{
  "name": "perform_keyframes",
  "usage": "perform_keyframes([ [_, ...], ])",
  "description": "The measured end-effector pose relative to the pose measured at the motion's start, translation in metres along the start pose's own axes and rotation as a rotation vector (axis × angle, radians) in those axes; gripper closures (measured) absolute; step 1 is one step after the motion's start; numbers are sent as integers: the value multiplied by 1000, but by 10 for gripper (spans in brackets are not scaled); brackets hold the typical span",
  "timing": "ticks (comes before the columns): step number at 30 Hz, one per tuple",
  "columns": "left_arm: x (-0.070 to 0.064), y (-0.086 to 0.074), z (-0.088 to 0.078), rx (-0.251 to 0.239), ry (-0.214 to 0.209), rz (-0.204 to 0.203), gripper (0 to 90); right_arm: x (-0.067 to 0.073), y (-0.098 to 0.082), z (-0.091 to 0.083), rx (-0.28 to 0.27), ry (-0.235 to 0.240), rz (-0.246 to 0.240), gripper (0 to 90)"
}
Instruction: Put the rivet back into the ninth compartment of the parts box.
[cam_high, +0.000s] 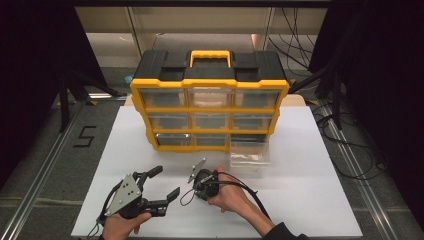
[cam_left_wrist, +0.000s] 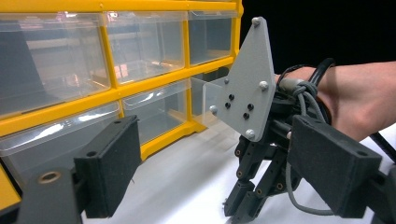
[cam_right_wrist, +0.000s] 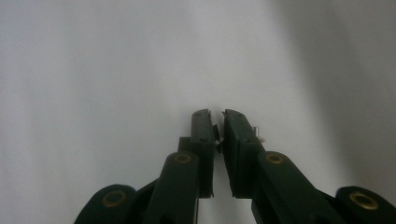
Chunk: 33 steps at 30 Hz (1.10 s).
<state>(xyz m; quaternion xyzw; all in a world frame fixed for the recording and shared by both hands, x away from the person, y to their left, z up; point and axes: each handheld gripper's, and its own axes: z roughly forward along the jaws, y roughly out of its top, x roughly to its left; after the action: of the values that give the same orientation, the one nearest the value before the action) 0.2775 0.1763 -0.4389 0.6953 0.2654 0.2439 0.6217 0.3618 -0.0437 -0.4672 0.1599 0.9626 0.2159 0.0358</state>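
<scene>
Where nine drawers (cam_high: 209, 96) wait, two hand-held grippers (cam_high: 166, 184).

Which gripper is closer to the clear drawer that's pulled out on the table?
Right. The right gripper sits nearer the pulled-out clear drawer, which lies on the organizer's right side. The left gripper is farther left, jaws open.

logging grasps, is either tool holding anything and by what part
Left tool is open and empty. Right tool is nearly shut on something tiny at its tips; what it is cannot be told.
</scene>
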Motion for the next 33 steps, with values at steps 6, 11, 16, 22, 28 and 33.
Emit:
perform_keyframes([
  [6, 0, 0, 0, -2, 0, -3, 169, -2, 3, -11, -31, -10, 0, 832],
  [11, 0, 0, 0, 0, 0, 1, 169, -5, 3, -19, -53, -34, 7, 832],
  [16, 0, 0, 0, -1, 0, 0, 169, -13, 2, -37, -99, -53, 10, 832],
  [22, 0, 0, 0, -2, 1, 1, 169, -19, 2, -55, -148, -81, 16, 832],
  [28, 0, 0, 0, 0, -1, 0, 169, -26, -3, -79, -198, -113, 37, 832],
  [33, 0, 0, 0, 0, 0, 1, 169, -30, -6, -89, -218, -124, 49, 832],
])
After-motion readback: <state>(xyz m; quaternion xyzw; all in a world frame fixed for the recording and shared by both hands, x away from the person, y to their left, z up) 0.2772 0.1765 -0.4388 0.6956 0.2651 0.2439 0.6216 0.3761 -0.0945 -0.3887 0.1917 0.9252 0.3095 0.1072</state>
